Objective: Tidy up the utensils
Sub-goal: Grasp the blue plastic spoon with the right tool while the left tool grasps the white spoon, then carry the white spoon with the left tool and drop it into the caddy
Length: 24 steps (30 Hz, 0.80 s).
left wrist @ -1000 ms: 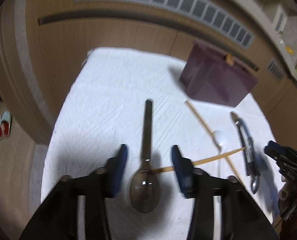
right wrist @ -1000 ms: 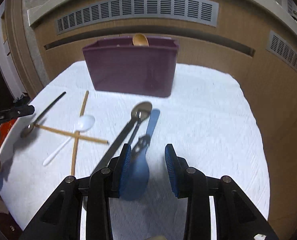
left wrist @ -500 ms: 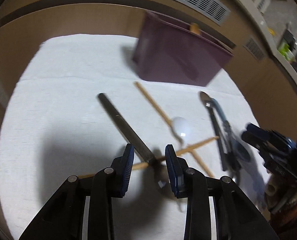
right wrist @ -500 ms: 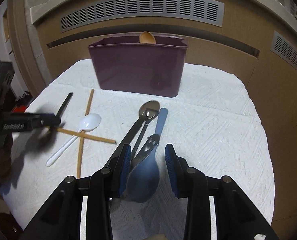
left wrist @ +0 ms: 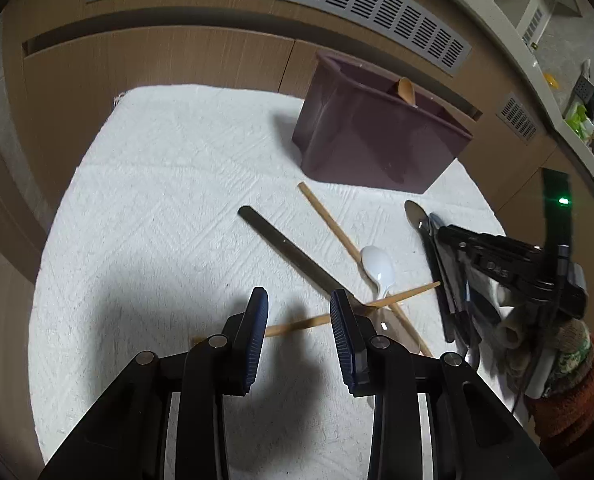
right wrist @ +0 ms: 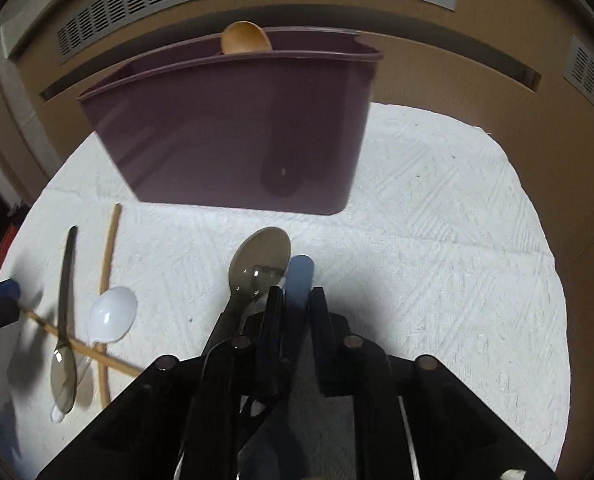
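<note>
A purple bin [right wrist: 233,136] stands upright at the back of the white cloth, a wooden spoon [right wrist: 245,38] poking above its rim. In front lie two crossed chopsticks [left wrist: 337,232], a white spoon [left wrist: 378,266], a dark metal spoon [left wrist: 289,248], a large steel spoon [right wrist: 259,266] and a blue handle [right wrist: 299,280].

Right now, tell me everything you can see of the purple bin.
The purple bin is a deep, dark plum container that looks like smooth, slightly glossy plastic, with a rolled rim and walls tapering toward the base. It stands upright on the white textured cloth, at its far side before the wooden cabinet front. A wooden spoon pokes its bowl above the far rim; an inner divider seems visible. No loose utensil on the cloth, and neither claw, touches it.
</note>
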Motion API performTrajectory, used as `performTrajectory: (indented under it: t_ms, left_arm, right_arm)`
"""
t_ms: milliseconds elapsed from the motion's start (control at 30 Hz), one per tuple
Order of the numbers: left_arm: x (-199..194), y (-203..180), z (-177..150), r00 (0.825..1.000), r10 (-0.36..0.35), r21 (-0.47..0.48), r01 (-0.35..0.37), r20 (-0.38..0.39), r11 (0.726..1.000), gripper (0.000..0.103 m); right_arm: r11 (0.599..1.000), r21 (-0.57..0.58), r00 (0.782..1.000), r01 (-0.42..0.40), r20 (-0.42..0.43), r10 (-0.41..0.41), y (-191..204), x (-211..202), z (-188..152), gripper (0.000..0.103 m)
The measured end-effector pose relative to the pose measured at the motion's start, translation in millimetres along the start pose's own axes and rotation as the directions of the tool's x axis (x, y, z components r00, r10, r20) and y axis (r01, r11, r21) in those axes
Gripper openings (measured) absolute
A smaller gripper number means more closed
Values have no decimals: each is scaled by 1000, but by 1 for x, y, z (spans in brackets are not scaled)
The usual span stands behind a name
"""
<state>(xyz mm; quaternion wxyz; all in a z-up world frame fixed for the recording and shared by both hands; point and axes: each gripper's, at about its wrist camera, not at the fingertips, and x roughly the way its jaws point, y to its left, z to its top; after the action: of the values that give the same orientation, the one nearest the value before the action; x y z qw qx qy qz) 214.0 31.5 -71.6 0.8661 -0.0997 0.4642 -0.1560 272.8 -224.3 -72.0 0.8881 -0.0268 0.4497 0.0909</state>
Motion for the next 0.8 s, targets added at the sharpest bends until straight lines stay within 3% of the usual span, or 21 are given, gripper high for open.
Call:
performTrajectory:
  t_ms: [200,433,600,800]
  left_arm:
    - [12,-23,-7,998,-53,50,54,-30,997,33]
    - [33,-57,14,994,-74,100,81,-75,992,33]
    - [58,-88,23,990,91,236,-64,-106,970,33]
    - [82,-106,27,966,209,360,-144,-149,922,35]
  right_arm:
    - [999,-29,991,-35,131,38,-5,-58,-17,11]
    - [1000,-16,987,-18,159,21,-13,-71,-27,11]
    - [1000,-5,987,-16,163,16,-14,-72,-31,12]
    - [1000,-28,982,11,191,-6,-9,-76,-34,12]
